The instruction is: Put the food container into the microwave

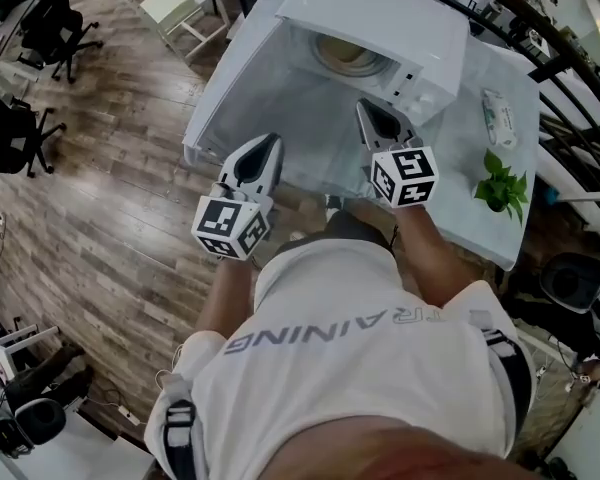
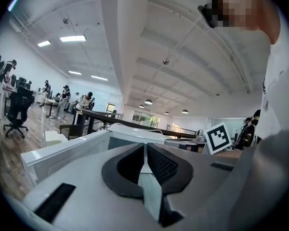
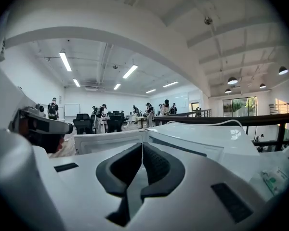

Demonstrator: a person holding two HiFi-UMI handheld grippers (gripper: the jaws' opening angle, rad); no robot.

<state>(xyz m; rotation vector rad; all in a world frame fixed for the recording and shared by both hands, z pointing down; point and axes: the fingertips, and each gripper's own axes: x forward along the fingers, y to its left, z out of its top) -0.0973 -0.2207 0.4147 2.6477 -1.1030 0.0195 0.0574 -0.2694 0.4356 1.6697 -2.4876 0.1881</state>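
Right now both tools are pressed together and empty. The left gripper (image 2: 145,149) has its black pads closed on each other with nothing between them, and so does the right gripper (image 3: 142,150). Both hang in the air in front of the microwave (image 1: 380,13), touching nothing.

The microwave stands on the white table (image 1: 450,183), its door (image 1: 242,93) swung wide towards the table's left edge. One food container (image 1: 348,56), round and pale, sits inside the cavity with its rim up. Being round, it shows no long axis.

One potted plant (image 1: 500,183) stands near the table's right edge, with one small white tube (image 1: 498,118) lying behind it. Counted: two grippers, one microwave, one container, one plant and one tube.
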